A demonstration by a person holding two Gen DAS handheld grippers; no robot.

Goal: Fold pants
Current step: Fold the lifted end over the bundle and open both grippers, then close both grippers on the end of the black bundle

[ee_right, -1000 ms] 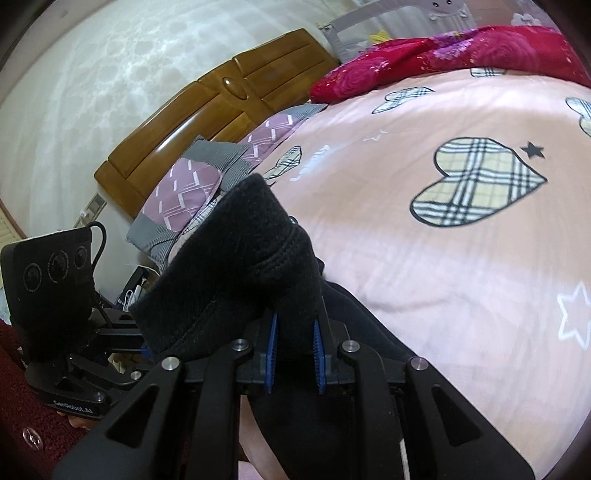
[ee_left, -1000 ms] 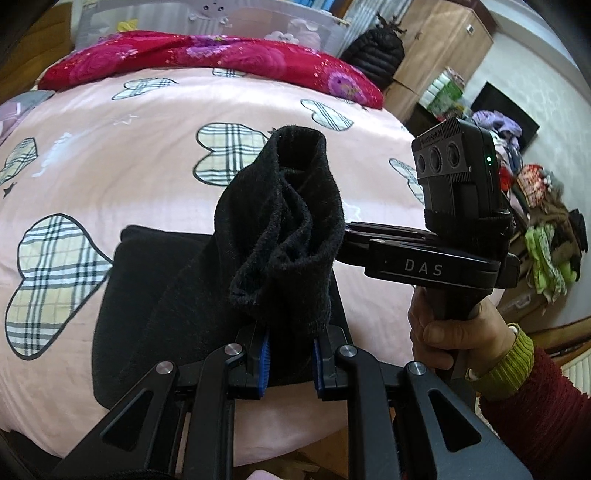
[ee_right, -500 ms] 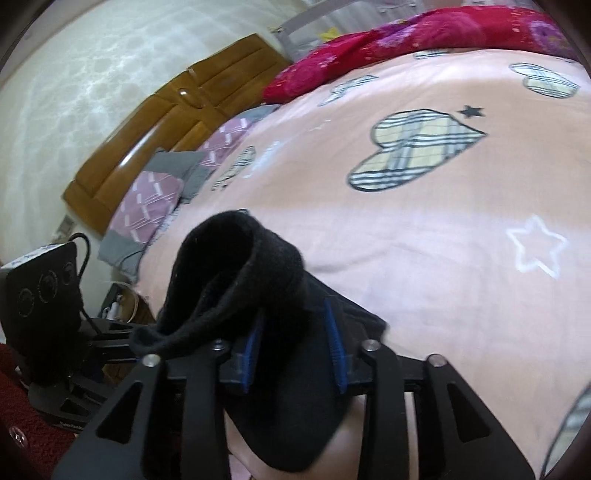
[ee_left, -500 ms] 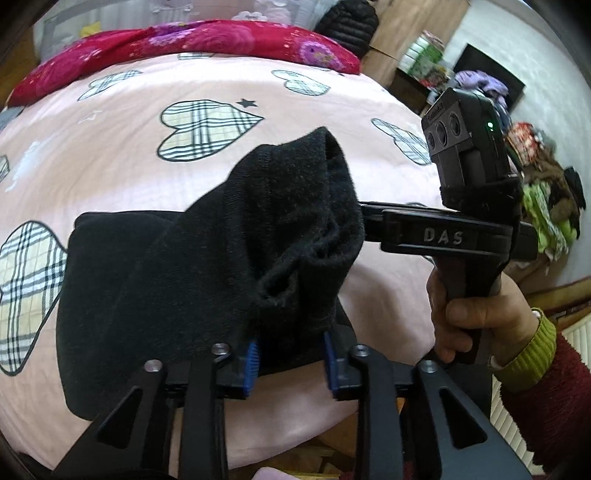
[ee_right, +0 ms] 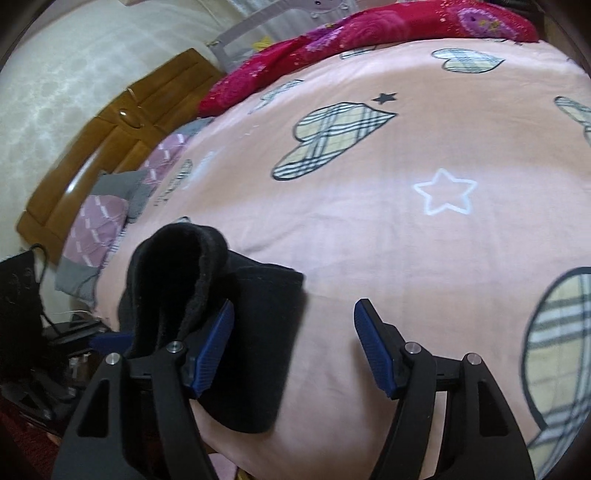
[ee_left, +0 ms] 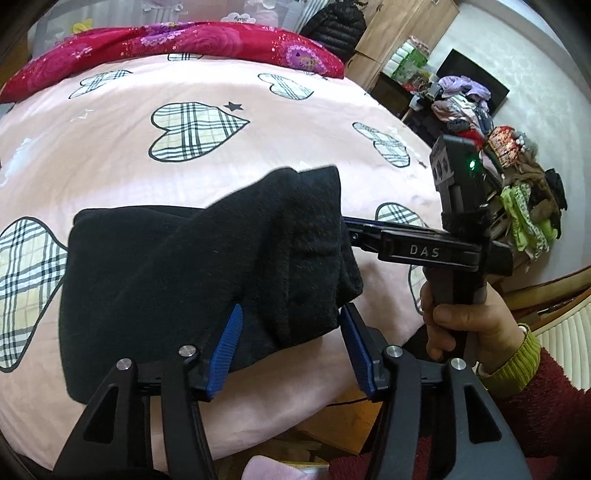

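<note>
Black pants [ee_left: 147, 277] lie folded on the pink bed sheet [ee_left: 221, 177] near its front edge. Their top fold still stands up in a loose hump [ee_left: 295, 236]. My left gripper [ee_left: 291, 343] has its jaws opening, and the hump sits slack between the blue pads [ee_left: 227, 350]. My right gripper [ee_right: 293, 347] is also opening. The pants [ee_right: 266, 350] lie partly between its pads, and a raised cuff [ee_right: 184, 266] rests over its left finger [ee_right: 214, 350]. In the left wrist view a hand [ee_left: 461, 325] holds the right gripper's handle [ee_left: 424, 251]; its tips are hidden behind the fabric.
A red floral quilt [ee_left: 184, 40] lies along the far side of the bed. A wooden headboard [ee_right: 110, 147] and pillows [ee_right: 99, 221] are at the left. A pile of clothes [ee_left: 517, 192] and a wardrobe [ee_left: 399, 33] stand beyond the bed's right side.
Both grippers went from shut on the pants' fold to wide apart. The raised fold sank down onto the lower layer. The right gripper swung across the bed toward the right.
</note>
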